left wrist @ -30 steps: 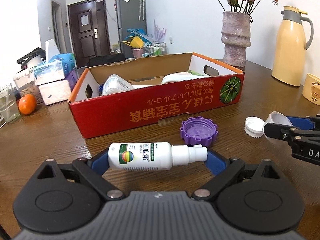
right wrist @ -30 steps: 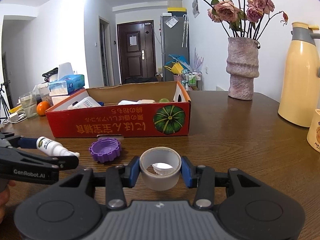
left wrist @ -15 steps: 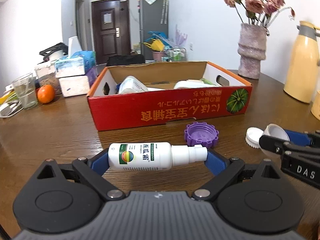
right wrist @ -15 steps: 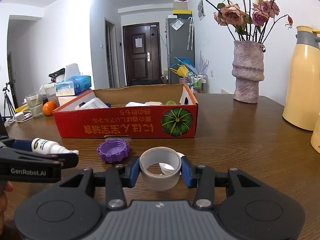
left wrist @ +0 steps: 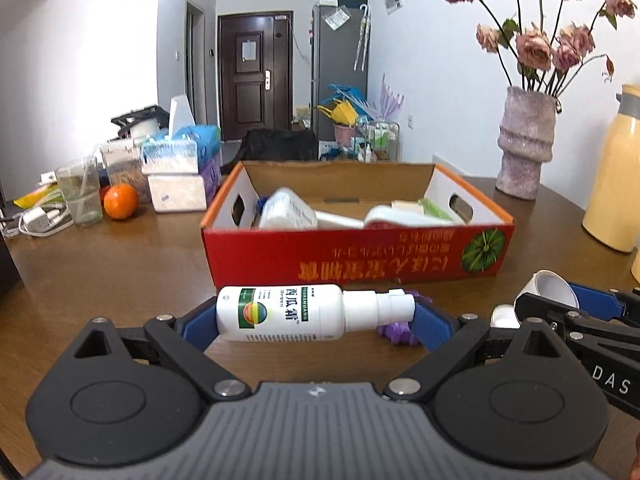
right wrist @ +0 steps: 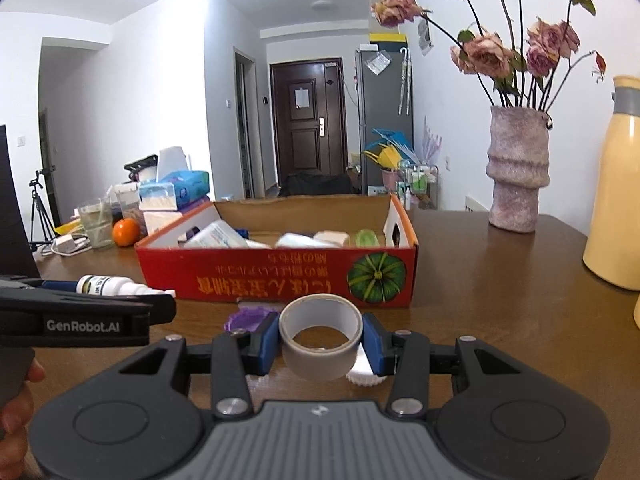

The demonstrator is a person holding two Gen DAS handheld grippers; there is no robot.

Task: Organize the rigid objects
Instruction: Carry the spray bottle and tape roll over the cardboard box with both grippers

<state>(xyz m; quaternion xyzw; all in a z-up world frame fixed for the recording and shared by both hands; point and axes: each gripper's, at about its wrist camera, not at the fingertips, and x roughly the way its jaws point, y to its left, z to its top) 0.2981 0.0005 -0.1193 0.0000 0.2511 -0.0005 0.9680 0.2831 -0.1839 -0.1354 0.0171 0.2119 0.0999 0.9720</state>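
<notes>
My left gripper (left wrist: 316, 314) is shut on a white spray bottle (left wrist: 288, 313), held sideways above the table in front of the red cardboard box (left wrist: 360, 264). The bottle also shows in the right wrist view (right wrist: 110, 285). My right gripper (right wrist: 320, 338) is shut on a grey tape roll (right wrist: 320, 334), raised before the box (right wrist: 280, 276). The roll also shows in the left wrist view (left wrist: 550, 286). A purple cap (right wrist: 244, 318) and a white cap (right wrist: 364, 372) lie on the table below the grippers. The box holds several white items.
A pink vase with dried roses (right wrist: 516, 176) and a yellow thermos (right wrist: 616, 200) stand to the right. An orange (left wrist: 120, 201), a glass (left wrist: 80, 196) and tissue boxes (left wrist: 180, 172) sit to the left of the box.
Both grippers have risen with their objects; the box now sits lower and nearer in view and its inside shows more. The caps have slipped partly behind the fingers.
</notes>
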